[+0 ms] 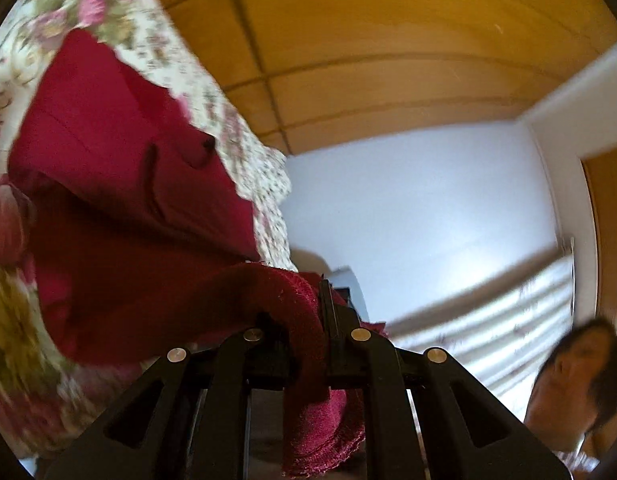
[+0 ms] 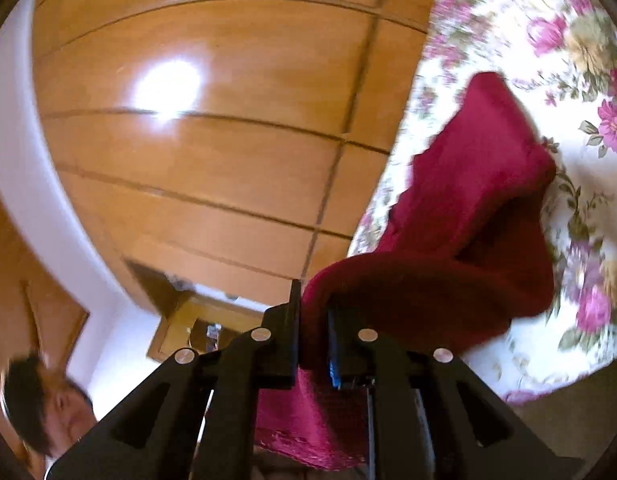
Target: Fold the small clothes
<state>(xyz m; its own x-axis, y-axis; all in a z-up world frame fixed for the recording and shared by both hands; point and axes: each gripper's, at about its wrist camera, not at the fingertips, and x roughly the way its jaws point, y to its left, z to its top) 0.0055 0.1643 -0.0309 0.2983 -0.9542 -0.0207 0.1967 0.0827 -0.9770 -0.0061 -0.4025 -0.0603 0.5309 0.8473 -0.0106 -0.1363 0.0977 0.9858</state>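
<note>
A dark red knitted garment (image 1: 108, 184) hangs lifted over a floral bedspread (image 1: 48, 12), stretched between both grippers. My left gripper (image 1: 314, 308) is shut on one edge of it; a fold of the red cloth runs between the pads and droops below the jaws. In the right wrist view the same red garment (image 2: 468, 200) drapes to the right, and my right gripper (image 2: 314, 304) is shut on another edge, with cloth hanging under the fingers. Both views are tilted and blurred.
The floral bedspread (image 2: 548, 40) lies beneath the garment. Wooden panelled doors (image 2: 208, 140) and a white wall (image 1: 428, 200) fill the background. A person's head (image 1: 576, 384) shows low at the right in the left wrist view, and their head (image 2: 40, 404) low at the left in the right wrist view.
</note>
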